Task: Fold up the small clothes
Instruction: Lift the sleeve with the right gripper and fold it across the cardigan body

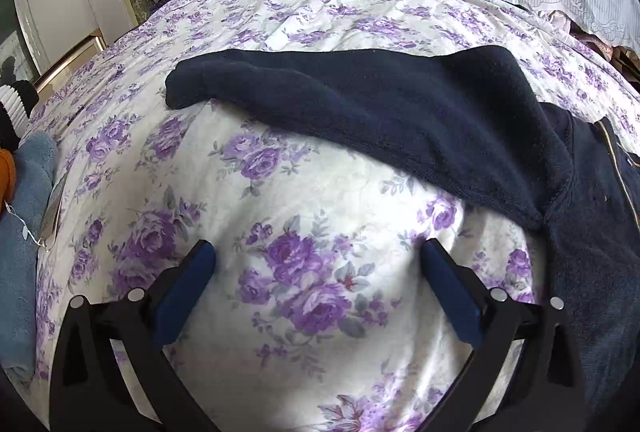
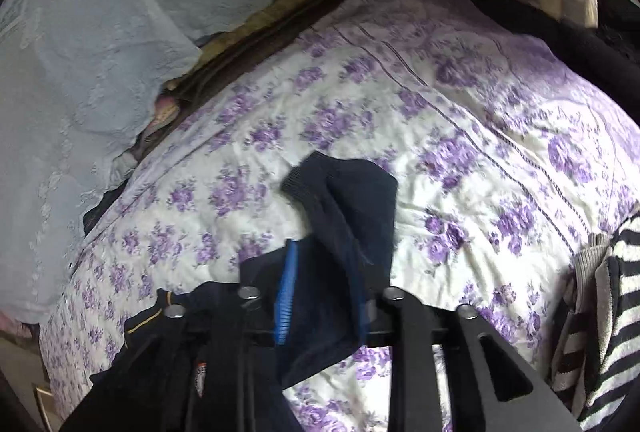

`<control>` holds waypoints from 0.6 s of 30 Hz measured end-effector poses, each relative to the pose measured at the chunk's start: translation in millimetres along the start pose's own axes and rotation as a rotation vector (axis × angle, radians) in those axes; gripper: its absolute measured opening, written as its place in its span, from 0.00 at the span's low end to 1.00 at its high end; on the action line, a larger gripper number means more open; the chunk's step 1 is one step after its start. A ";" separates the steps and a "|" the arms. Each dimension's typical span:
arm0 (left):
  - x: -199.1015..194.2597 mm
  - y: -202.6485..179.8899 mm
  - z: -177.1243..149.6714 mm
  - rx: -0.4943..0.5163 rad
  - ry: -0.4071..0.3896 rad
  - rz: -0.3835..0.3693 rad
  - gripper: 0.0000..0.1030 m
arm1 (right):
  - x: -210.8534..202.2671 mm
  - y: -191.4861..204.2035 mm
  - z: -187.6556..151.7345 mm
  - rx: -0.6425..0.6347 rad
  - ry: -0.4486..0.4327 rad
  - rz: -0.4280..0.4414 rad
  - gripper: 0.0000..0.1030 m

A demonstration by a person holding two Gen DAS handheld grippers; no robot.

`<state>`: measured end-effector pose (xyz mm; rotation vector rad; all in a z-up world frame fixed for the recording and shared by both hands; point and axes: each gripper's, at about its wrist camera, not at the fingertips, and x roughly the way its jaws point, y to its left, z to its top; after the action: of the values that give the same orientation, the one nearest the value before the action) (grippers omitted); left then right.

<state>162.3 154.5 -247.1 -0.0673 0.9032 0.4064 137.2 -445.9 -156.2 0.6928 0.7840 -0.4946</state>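
Plainly the folding had barely begun; the small dark navy fleece zip-up jacket (image 1: 400,120) lay on the white bedspread printed with purple roses (image 1: 304,232), one sleeve stretched out flat and unfolded; the right gripper (image 2: 320,296) had its jaws pinched on the other sleeve, the ribbed cuff (image 2: 300,184) held up off the bed; the left gripper (image 1: 318,264) hovered over bare bedspread, jaws spread wide and empty; both sleeves and the body were left to fold.
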 end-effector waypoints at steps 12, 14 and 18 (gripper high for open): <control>-0.8 -5.8 -1.0 0.022 -0.005 0.038 0.96 | 99.8 51.9 -3.1 -0.392 0.048 -0.236 0.42; -0.5 -6.7 -0.6 0.026 -0.005 0.041 0.96 | 114.0 52.3 -2.8 -0.409 0.050 -0.280 0.37; -0.3 -6.9 -0.8 0.026 -0.005 0.041 0.96 | 113.9 46.1 -1.3 -0.391 0.019 -0.285 0.14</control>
<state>164.2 147.9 -248.1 -0.0233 0.9058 0.4329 235.9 -430.7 -227.6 0.2233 0.9706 -0.5717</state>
